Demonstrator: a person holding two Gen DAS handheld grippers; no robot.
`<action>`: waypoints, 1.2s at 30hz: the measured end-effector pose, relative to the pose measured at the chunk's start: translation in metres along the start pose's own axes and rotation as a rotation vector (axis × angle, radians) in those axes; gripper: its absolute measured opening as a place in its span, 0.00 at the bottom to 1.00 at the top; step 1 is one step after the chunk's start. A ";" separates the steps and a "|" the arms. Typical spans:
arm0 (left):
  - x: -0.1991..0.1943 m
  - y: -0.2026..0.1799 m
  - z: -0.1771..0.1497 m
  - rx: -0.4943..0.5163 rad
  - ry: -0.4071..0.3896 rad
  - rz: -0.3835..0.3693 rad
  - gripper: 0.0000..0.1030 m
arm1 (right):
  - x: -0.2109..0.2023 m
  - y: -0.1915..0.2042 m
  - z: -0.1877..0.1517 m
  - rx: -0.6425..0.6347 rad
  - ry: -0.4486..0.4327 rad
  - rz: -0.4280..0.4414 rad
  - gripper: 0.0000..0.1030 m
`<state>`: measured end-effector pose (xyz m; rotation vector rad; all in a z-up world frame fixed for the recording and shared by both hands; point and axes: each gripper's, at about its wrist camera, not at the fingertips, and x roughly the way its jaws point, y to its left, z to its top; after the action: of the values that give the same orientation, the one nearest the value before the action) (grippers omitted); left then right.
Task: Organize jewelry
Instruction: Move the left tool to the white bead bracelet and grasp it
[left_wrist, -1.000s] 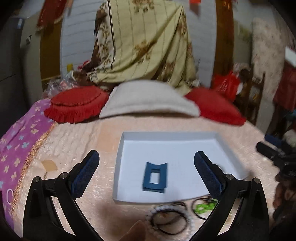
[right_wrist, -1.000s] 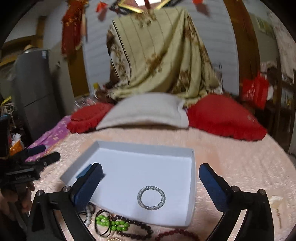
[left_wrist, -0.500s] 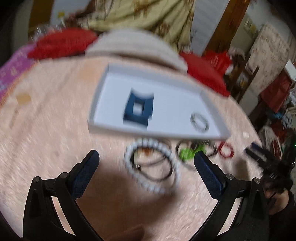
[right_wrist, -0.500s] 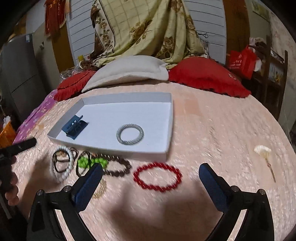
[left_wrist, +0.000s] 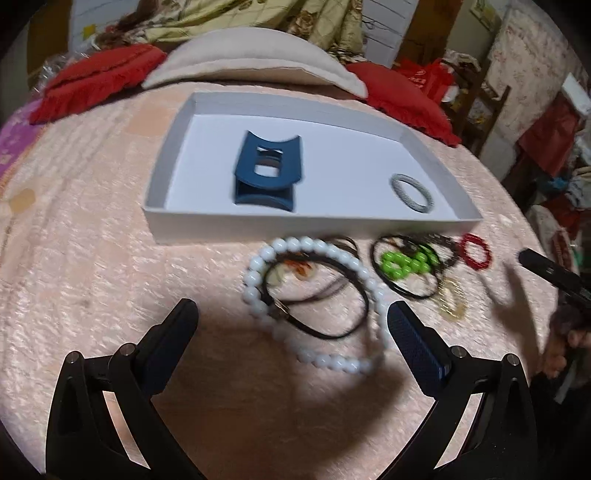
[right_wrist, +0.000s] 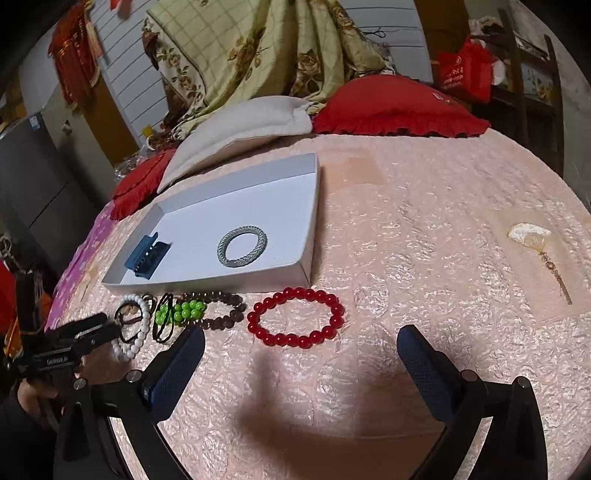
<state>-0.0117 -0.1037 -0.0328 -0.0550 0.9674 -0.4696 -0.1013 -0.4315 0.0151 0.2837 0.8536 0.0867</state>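
A white tray (left_wrist: 258, 227) lies on the pink bedspread and holds a blue stand (left_wrist: 267, 171) and a silver mesh bracelet (left_wrist: 410, 192). In front of it lie a white bead bracelet (left_wrist: 314, 299), black cords (left_wrist: 332, 295), a green bead bracelet (left_wrist: 404, 263) and a red bead bracelet (left_wrist: 476, 251). My left gripper (left_wrist: 291, 325) is open just above the white bracelet. My right gripper (right_wrist: 301, 350) is open, just short of the red bracelet (right_wrist: 295, 317). The tray (right_wrist: 207, 286), silver bracelet (right_wrist: 242, 245), a brown bead bracelet (right_wrist: 221, 310) and the green beads (right_wrist: 179, 312) show in the right wrist view.
Red cushions (left_wrist: 96, 77) and a beige pillow (left_wrist: 251, 62) line the far edge of the bed. A pale fan-shaped hairpin (right_wrist: 535, 247) lies on the bedspread to the right. A gold chain (left_wrist: 452, 299) lies near the green beads. Furniture and clutter stand at the far right.
Both grippers have tilted down and moved closer to the bedspread. The loose bracelets in front of the tray have come into full view. Nothing has been taken hold of.
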 end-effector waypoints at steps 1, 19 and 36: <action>-0.001 0.000 -0.003 0.006 -0.004 0.001 0.99 | 0.000 -0.001 0.000 0.003 0.000 -0.009 1.00; -0.006 0.012 -0.007 0.020 -0.039 0.128 0.86 | 0.004 -0.001 0.002 0.004 -0.007 -0.034 1.00; -0.007 0.021 -0.013 0.015 0.014 0.295 0.80 | 0.006 0.000 0.003 0.004 0.001 -0.031 1.00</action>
<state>-0.0176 -0.0797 -0.0404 0.1037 0.9669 -0.2059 -0.0952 -0.4306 0.0124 0.2741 0.8586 0.0564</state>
